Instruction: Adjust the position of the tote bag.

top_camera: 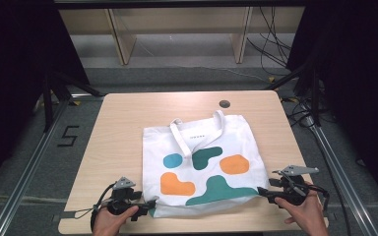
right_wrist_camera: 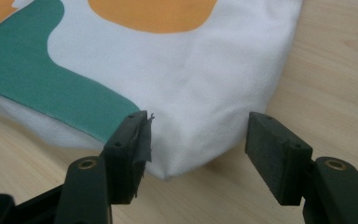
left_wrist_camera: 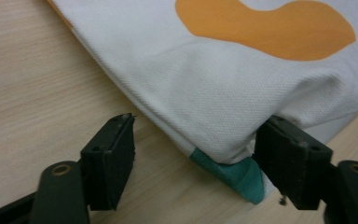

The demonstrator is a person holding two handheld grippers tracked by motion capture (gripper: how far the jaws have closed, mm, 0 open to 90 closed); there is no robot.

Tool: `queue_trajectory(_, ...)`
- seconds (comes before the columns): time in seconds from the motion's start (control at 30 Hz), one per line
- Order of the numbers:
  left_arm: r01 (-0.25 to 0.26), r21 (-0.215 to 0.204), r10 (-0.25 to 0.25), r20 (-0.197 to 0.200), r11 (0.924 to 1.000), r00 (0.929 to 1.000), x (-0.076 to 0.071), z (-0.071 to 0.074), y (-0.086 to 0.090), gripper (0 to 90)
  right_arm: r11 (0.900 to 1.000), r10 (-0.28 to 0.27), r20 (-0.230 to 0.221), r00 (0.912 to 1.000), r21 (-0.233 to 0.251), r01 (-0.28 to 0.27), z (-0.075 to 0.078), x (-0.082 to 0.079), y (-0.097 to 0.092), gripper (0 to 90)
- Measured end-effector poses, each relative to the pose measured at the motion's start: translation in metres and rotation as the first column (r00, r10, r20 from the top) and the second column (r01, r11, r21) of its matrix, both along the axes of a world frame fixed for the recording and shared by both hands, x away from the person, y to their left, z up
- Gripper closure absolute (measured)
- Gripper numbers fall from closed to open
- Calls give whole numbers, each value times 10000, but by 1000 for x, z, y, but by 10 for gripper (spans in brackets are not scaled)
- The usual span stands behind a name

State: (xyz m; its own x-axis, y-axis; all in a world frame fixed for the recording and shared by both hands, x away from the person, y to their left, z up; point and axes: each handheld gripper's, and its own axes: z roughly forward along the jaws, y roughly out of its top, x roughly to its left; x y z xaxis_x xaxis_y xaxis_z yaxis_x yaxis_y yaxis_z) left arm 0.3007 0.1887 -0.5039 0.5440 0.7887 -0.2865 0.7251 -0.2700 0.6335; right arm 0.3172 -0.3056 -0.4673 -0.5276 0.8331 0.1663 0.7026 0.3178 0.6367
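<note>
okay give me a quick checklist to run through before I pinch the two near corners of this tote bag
1. Left gripper straddles the bag's near left corner: ok, corner lies between its jaws.
2. Right gripper straddles the near right corner: ok.
3. Jaws open wide enough: ok, gaps show beside the cloth on both.
4. Tote bag lies flat on the table: mostly ok; the left corner is lifted, with teal cloth showing beneath.
5. Handles clear of the grippers: ok, they lie at the far edge.
6. Both fabric layers will be caught: cannot tell.
</note>
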Motion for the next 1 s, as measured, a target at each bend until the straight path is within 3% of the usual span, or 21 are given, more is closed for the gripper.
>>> queue_trajectory(0.07,67,-51,-67,0,10000,10000,-1,0,-1,327,10000,66,-107,9999,-39,-67,-1,0,0,403)
queue_trajectory(0.17,335,159,-335,14,9993,9994,0,-1,-2,439,9995,250,-158,9996,-176,-252,-3,3,2,406)
queue_trajectory(0.2,352,-177,-351,71,9992,9994,1,-6,-4,482,9995,121,-216,9997,-287,-127,-4,4,3,393)
queue_trajectory(0.27,400,-219,-398,109,9990,9991,1,-7,-4,546,9996,108,-227,9997,-250,-114,-5,5,3,374)
queue_trajectory(0.3,675,-75,-675,68,9977,9977,1,-6,-4,546,9997,-44,-94,9999,-246,42,-6,5,4,361)
queue_trajectory(0.33,868,47,-869,185,9962,9960,2,-6,-4,576,9996,178,-159,9997,-217,-181,-7,6,3,355)
queue_trajectory(0.37,906,74,-908,289,9959,9955,1,-6,-6,595,9987,451,-39,9990,244,-450,-9,9,2,342)
queue_trajectory(0.43,938,113,-942,429,9955,9946,0,-6,-8,642,9988,474,-41,9989,92,-474,-11,12,1,338)
queue_trajectory(0.47,1135,156,-1142,630,9934,9915,0,-6,-10,693,9990,-37,-1002,9950,444,82,-14,12,0,378)
queue_trajectory(0.5,1159,231,-1173,778,9930,9900,-1,-5,-11,709,9990,74,-1276,9918,445,-18,-15,14,-3,433)
queue_trajectory(0.53,1379,451,-1415,887,9894,9860,-2,-4,-12,721,9997,-199,-1113,9936,-163,182,-14,14,-1,495)
queue_trajectory(0.6,1450,603,-1505,987,9876,9837,-4,-4,-16,749,9998,150,-986,9950,-115,-163,-13,14,-2,599)
queue_trajectory(0.67,1785,804,-1872,1181,9807,9752,-6,-3,-19,769,9975,708,-304,9970,-29,-710,-15,16,-3,675)
queue_trajectory(0.7,1785,804,-1872,1181,9807,9752,-6,-3,-19,780,9975,708,-304,9970,-29,-710,-15,16,-3,675)
queue_trajectory(0.73,1950,688,-2018,1129,9784,9729,-9,-3,-24,787,9955,938,-21,9956,154,-938,-14,19,-4,815)
queue_trajectory(0.77,2031,620,-2092,1172,9772,9708,-12,-3,-28,790,9959,900,-41,9959,55,-899,-13,20,-4,846)
queue_trajectory(0.83,2381,895,-2479,1210,9671,9612,-14,-2,-35,793,9944,1050,17,9945,-111,-1050,-12,27,-5,859)
queue_trajectory(0.87,2428,905,-2519,1069,9658,9618,-15,-2,-40,793,9930,1166,151,9931,-229,-1162,-12,33,-6,862)
queue_trajectory(0.9,2613,936,-2709,1102,9607,9563,-16,-1,-45,794,9927,1149,66,9934,-382,-1146,-11,38,-6,864)
queue_trajectory(0.97,2833,1031,-2940,1103,9535,9494,-19,-1,-55,796,9948,861,458,9952,-583,-834,-11,48,-5,865)
queue_trajectory(1.0,2833,1031,-2940,1103,9535,9494,-19,-1,-55,797,9948,861,458,9952,-583,-834,-11,48,-5,865)
